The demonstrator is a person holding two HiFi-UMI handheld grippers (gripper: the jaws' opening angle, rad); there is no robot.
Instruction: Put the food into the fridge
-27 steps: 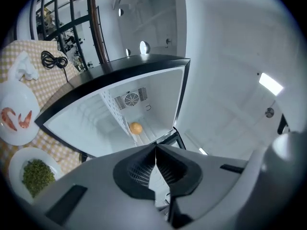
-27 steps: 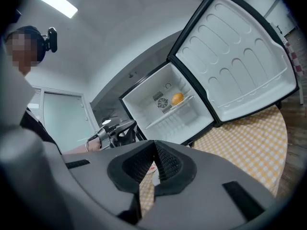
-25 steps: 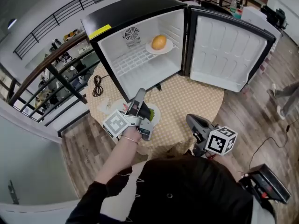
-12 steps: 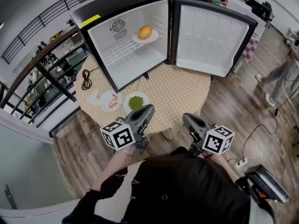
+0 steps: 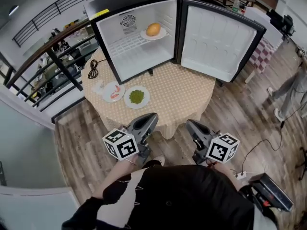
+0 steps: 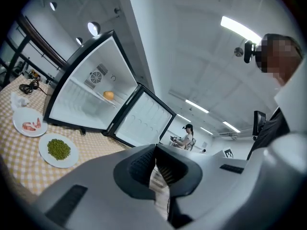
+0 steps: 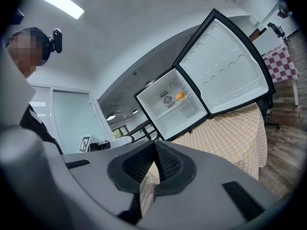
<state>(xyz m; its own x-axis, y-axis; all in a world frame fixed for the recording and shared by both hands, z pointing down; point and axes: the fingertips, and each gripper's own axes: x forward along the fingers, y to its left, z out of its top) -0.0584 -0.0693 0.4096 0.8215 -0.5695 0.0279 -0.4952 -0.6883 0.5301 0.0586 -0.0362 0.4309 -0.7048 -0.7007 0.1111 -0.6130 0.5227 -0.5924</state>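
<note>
The small black fridge [image 5: 139, 13] stands open on the round table, its door [image 5: 218, 37] swung to the right. An orange [image 5: 153, 29] on a white plate rests on its upper shelf, also seen as the orange [image 6: 109, 95] and the orange [image 7: 180, 96]. A plate of green peas [image 5: 137, 97] and a plate of shrimp [image 5: 113, 91] lie on the checked cloth in front of the fridge. My left gripper [image 5: 151, 117] and right gripper [image 5: 190, 124] are both shut and empty, held off the table's near edge. The peas plate [image 6: 59, 149] lies ahead and left of the left gripper [image 6: 156, 164].
A black cable [image 5: 92, 70] and a crumpled white scrap [image 5: 98, 86] lie at the table's left. A railing [image 5: 43, 63] runs behind the table on the left. A person's legs [image 5: 292, 87] show at the right edge. A power strip [image 5: 238, 175] lies on the wooden floor.
Both grippers have drawn back from the table toward the person. The left gripper, which was over the peas plate, now hangs off the table's near edge. The plates have stayed put.
</note>
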